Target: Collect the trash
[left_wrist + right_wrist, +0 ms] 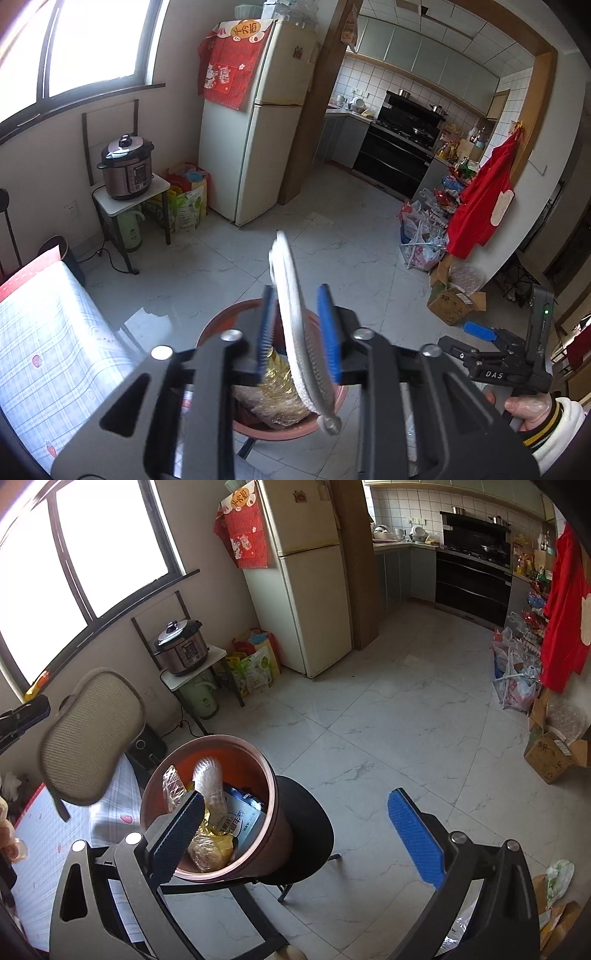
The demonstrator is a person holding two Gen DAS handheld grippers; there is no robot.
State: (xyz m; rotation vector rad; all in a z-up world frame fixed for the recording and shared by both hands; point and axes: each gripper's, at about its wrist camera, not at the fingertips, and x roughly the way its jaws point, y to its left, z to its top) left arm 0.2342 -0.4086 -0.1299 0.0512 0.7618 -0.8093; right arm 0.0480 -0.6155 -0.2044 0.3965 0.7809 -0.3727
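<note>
My left gripper [297,302] is shut on a flat, kidney-shaped mesh pad [291,295], held edge-on above a reddish-brown trash bin [221,325]. In the right wrist view the same pad [92,734] hangs at the left, just left of and above the bin [273,786]. The bin stands on a black stool [314,823] and holds plastic wrappers, a yellow bag and a carton. My right gripper [295,823] is open and empty, its left finger over the bin's near rim; it also shows in the left wrist view [480,330].
A table with a checked cloth [48,332] is at the left. A fridge [255,122], a pressure cooker [127,168] on a small stand, bags and cardboard boxes [454,299] line the walls. A tiled floor [406,720] lies ahead.
</note>
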